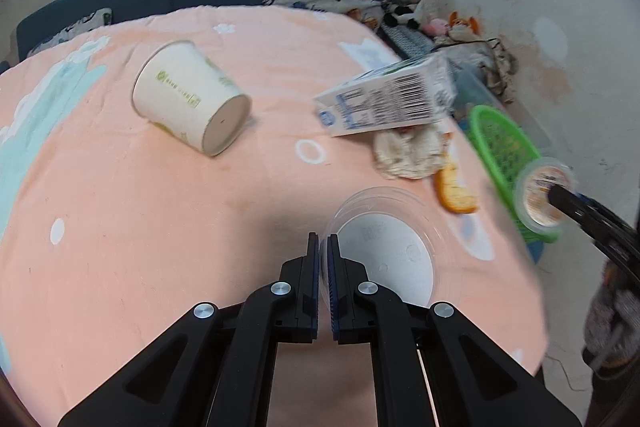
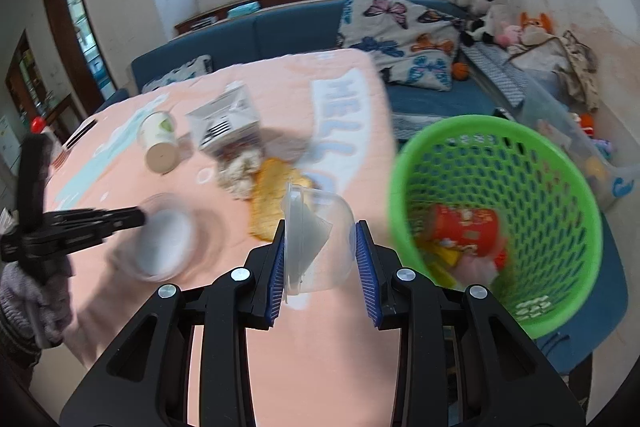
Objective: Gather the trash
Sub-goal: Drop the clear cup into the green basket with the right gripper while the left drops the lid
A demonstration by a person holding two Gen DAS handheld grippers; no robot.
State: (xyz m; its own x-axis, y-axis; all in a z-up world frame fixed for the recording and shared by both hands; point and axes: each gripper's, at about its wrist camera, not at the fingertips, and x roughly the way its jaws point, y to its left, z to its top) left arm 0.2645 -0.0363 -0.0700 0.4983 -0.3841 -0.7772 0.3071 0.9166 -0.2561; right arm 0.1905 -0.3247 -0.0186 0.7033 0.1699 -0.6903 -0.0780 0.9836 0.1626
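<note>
My left gripper [image 1: 323,241] is shut on the rim of a clear plastic tub [image 1: 384,251] with a white bottom, just above the peach tablecloth. The right wrist view shows that tub [image 2: 164,239] blurred at the left gripper's tip [image 2: 140,217]. My right gripper [image 2: 321,227] is shut on a small clear plastic cup [image 2: 316,247], held sideways beside the green basket [image 2: 496,163]. In the left wrist view this cup [image 1: 542,195] shows an orange label, in front of the basket [image 1: 500,143]. A red can [image 2: 464,231] and other scraps lie in the basket.
On the cloth lie a tipped paper cup [image 1: 188,99], a milk carton [image 1: 384,103], a crumpled tissue [image 1: 408,151] and orange peel [image 1: 452,191]. A blue sofa [image 2: 280,23] with cushions and soft toys stands behind the table. The basket sits off the table's right edge.
</note>
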